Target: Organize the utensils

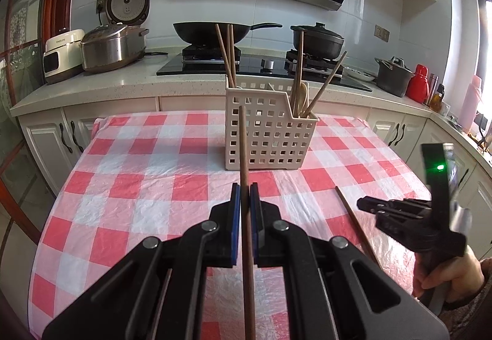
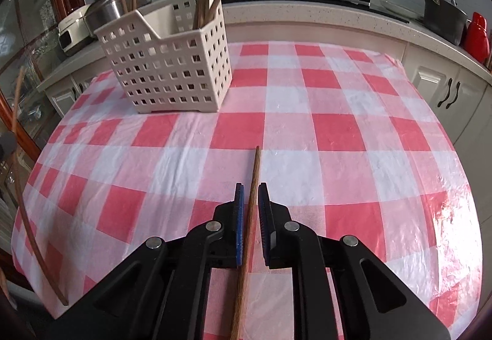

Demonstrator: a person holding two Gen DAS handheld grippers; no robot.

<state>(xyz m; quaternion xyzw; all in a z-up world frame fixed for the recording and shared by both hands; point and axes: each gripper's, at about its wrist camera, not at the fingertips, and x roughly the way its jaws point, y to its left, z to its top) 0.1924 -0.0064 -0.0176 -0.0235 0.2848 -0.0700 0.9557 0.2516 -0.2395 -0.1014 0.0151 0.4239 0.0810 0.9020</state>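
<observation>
**Both tools on chopsticks, caddy at back of tabletop**

Left tool [image 1: 245, 191] is clamped narrow on a brown chopstick [image 1: 244, 149]. The stick runs straight out between the blue pads [image 1: 235, 204], tip raised and overlapping the front wall of the white perforated caddy [image 1: 270, 137] in the left wrist view. Whether the tip touches the caddy, cannot tell.

Right tool [image 2: 251, 195] sits with its jaws slightly apart around a second chopstick [image 2: 253, 174]. That stick lies between the pads, close to the left one; a small gap shows on the right side. Firm grip or not, cannot tell. Its tip points out over the red-and-white checked tabletop [image 2: 338, 124]. In the left wrist view the same stick [image 1: 353, 217] slants across the cloth just beside the right tool [image 1: 366, 204], held by a hand [image 1: 446, 278].

The caddy stands upright toward the far edge of the tabletop, near the counter. Chopsticks in caddy [image 1: 229, 54] stand in the rear left compartment, more lean in the right compartment with a pale wooden spoon [image 1: 303, 94].

Behind on the stove: wok [image 1: 212, 31], black lidded pot [image 1: 319, 38]. Rice cooker [image 1: 113, 45] at left, lid up.
</observation>
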